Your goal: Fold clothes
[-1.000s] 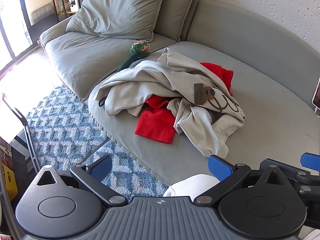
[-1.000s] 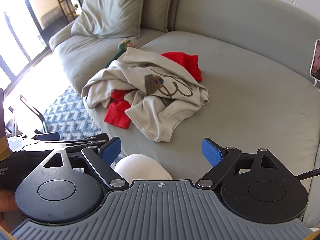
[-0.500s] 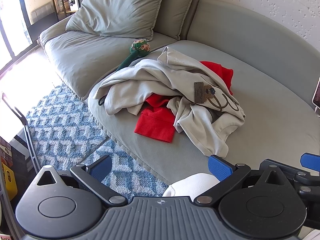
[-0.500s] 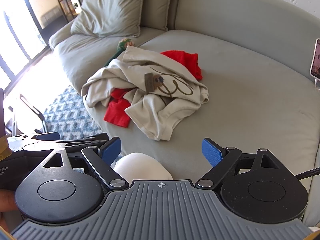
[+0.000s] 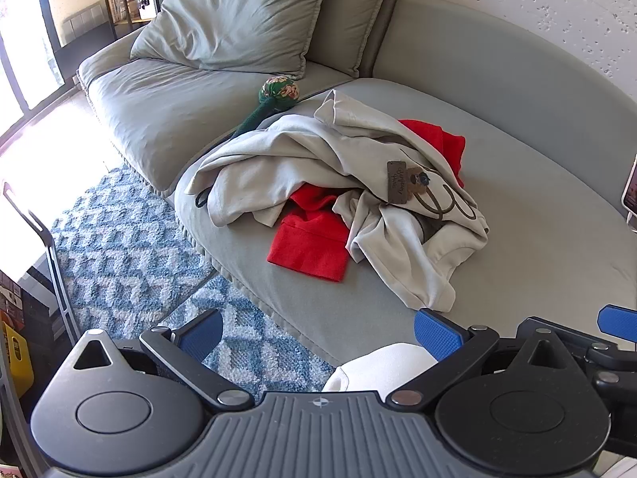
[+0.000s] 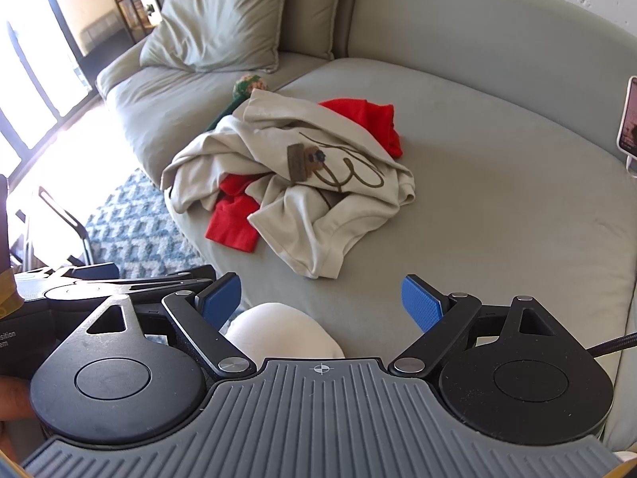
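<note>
While the sofa carries the whole heap, your beige shirt lies crumpled over the red garment, well ahead of both tongs. Its bulk runs from far left to near right. Your right tongs look nearer its near hem; the left tongs too are spread, pinching nothing.

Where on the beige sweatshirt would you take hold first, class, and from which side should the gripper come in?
Probably the loose hem corner of the beige sweatshirt that hangs nearest the sofa front edge. It lies free on the cushion, clear of the red garment tangled under the rest, so the open right gripper could come straight forward from the near side and pinch it.
</note>
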`<state>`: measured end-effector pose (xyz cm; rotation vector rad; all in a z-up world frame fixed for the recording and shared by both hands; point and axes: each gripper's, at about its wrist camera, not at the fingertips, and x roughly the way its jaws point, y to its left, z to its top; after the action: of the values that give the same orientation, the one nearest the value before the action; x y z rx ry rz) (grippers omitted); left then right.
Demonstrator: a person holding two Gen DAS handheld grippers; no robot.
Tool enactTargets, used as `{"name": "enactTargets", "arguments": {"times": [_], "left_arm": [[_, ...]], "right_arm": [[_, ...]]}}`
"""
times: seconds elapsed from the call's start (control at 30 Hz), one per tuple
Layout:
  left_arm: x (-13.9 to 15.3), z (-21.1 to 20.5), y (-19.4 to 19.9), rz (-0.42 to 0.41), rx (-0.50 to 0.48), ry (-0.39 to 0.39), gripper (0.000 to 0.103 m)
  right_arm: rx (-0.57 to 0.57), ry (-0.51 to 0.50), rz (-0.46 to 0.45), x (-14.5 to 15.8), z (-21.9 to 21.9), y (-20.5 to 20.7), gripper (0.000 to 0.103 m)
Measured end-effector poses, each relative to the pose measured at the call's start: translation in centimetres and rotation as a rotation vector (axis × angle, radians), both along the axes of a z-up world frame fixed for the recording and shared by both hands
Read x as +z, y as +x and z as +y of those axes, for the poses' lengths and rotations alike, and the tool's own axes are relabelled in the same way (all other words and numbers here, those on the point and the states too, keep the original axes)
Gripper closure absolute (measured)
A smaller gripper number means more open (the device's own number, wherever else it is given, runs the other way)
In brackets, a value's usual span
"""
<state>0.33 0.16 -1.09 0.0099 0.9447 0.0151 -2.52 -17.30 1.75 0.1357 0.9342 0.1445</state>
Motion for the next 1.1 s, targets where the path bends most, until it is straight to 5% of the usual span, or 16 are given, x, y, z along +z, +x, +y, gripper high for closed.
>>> {"name": "enactTargets", "arguments": {"times": [0.67, 0.87, 0.93, 1.1], "left_arm": [[-2.3, 3.1, 1.5, 0.027, 0.098, -0.025, 0.001], [-3.3, 5.0, 2.5, -0.011, 0.139, -0.071, 0.015], [-3.9, 5.0, 3.0, -0.017, 0.112, -0.124, 0.022], [-7.1, 4.8, 5.4, 0.018, 0.040, -0.447, 0.031]], "right_arm": [[-0.008, -0.038, 0.027, -1.2, -0.1, 2.1, 0.014], [-0.009, -0.058, -0.030, -3.6, -0.9, 5.1, 0.014], [-0.026, -0.055, -0.059, -5.2, -1.4, 6.3, 0.017], [-0.075, -0.003, -0.050, -7.7, -2.7, 8.1, 0.029]]}}
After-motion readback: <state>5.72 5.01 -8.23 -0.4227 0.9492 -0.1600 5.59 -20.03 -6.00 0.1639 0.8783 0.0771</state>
